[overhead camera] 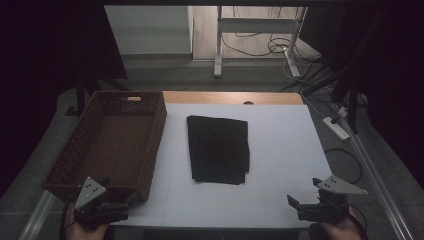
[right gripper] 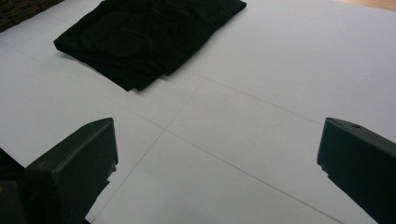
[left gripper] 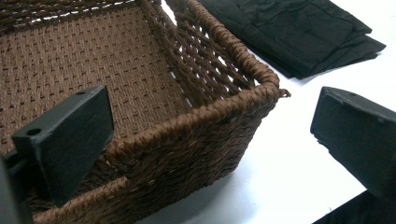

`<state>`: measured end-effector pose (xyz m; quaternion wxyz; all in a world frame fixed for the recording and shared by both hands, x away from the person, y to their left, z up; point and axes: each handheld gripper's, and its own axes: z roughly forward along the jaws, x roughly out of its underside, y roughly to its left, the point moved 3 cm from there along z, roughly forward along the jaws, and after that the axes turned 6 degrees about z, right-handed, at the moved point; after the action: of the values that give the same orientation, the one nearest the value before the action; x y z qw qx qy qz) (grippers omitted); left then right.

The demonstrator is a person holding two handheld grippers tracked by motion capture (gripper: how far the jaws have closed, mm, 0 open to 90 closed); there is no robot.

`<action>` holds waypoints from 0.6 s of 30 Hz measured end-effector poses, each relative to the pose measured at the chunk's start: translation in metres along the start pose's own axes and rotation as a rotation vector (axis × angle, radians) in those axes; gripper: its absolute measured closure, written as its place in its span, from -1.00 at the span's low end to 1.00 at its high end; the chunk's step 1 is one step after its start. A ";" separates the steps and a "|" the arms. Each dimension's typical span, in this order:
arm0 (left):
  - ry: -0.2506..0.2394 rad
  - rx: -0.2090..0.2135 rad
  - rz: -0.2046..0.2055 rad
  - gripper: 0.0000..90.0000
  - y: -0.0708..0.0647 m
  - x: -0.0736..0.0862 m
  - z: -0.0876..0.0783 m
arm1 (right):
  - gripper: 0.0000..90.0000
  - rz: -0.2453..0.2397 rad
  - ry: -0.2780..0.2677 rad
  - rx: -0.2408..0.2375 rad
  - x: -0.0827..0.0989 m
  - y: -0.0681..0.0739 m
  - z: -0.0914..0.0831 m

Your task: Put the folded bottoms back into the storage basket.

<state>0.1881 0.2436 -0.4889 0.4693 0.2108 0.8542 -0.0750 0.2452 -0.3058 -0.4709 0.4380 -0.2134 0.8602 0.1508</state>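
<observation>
Both pairs of jaws stand wide apart with nothing between them. On the left gripper, in its own view, the near corner of the brown woven basket shows through the gap without touching either jaw; the left-hand jaw blocks part of the basket's floor, and the basket's far end runs off the top of the picture. On the right gripper, in its own view, the gap frames bare white table sheet. The folded black cloth lies flat in the middle of that sheet, just beside the basket's right wall and well apart from both grippers. Its folds are hard to make out in the dim high view, and the person's hands are cut off by the bottom edge.
</observation>
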 end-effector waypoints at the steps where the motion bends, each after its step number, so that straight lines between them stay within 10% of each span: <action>1: 0.000 0.000 0.000 -1.00 0.000 0.000 0.000 | -1.00 0.000 0.000 0.000 0.000 0.000 0.000; 18: 0.009 -0.019 0.005 -0.97 -0.001 0.000 0.000 | -1.00 0.003 0.009 -0.019 0.000 0.000 0.000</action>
<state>0.1877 0.2425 -0.4888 0.4677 0.2087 0.8565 -0.0651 0.2448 -0.3056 -0.4712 0.4320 -0.2170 0.8609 0.1587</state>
